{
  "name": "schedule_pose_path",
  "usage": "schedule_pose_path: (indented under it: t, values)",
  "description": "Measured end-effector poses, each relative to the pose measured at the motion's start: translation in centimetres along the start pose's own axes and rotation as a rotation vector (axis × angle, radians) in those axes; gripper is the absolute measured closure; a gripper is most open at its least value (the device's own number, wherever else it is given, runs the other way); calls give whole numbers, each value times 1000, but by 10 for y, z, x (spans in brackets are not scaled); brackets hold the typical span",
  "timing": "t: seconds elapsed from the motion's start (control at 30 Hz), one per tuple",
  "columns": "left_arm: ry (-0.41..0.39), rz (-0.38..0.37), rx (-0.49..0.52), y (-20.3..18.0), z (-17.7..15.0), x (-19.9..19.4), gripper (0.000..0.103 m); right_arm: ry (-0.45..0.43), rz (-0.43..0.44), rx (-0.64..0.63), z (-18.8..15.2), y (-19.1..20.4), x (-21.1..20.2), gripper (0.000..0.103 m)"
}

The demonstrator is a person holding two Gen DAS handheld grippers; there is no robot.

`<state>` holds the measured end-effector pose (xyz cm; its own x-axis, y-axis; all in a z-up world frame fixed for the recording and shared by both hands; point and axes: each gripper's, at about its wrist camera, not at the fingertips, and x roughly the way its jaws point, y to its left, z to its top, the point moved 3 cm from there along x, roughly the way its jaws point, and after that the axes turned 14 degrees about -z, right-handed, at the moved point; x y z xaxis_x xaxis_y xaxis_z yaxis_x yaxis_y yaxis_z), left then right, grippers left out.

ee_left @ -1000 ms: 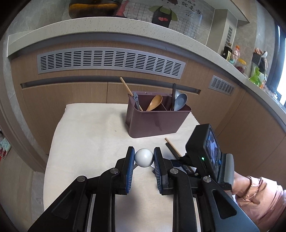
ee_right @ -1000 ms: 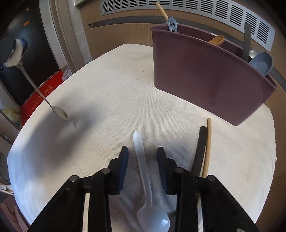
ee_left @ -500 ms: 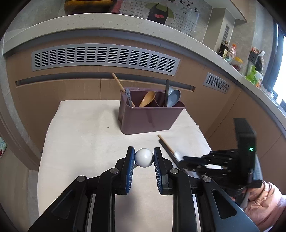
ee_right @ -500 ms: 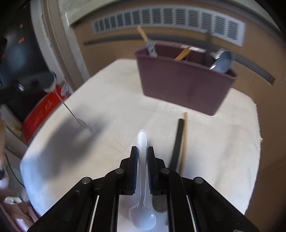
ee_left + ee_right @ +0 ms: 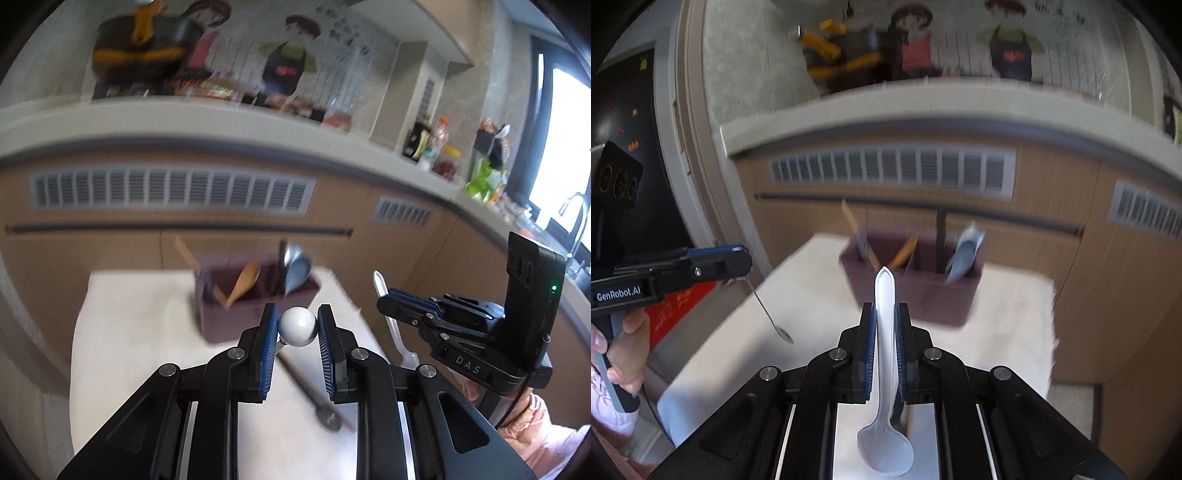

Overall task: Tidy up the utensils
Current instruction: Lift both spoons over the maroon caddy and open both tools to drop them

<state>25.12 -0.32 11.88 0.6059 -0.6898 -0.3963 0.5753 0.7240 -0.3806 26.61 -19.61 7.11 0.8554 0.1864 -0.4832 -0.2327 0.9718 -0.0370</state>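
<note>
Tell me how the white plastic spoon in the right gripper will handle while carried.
The white plastic spoon looks thin, so probably light and a bit bendy. Right gripper pinches only its smooth handle, bowl hanging low, so it may pivot or slip.

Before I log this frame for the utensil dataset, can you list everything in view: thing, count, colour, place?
Utensil caddy: one, maroon, far end of the cloth.
Wooden spoon: one, tan, standing in the caddy.
Grey spoon: one, blue-grey, in the caddy's right end.
Cloth: one, cream, covering the table.
White plastic spoon: one, translucent white, lifted clear of the cloth, bowl end nearest the camera.
Ball-topped metal spoon: one, white ball on a thin steel stem, hanging bowl-down.
Dark stick and wooden stick: one pair, blurred, lying on the cloth.
Vent grilles: two, grey, on the wooden cabinet front.
Left gripper: black, clamped on the ball.
Right gripper: black, clamped on the plastic spoon's handle.
Hand: one, holding the left gripper's handle.
</note>
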Motion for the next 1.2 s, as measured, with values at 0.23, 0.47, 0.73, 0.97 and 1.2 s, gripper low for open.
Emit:
schedule_pose_path:
  t: [0.23,0.47,0.73,0.97,1.2]
  values:
    - [-128,-31,99,-19,84,-2,80,-240,-55,75,92,-27,-21,94]
    - [-157,-74,65,6,113,21,80,-268,-71,104,118,-35,9,94]
    - [-100,-89,-28,53,100,63,80,-212,-76,101,99,-31,71,94]
    - [-24,-97,-117,89,73,98,80,-139,-64,122,74,-29,126,94]
    - [51,-73,-201,121,46,131,80,-73,-63,114,45,-25,172,94]
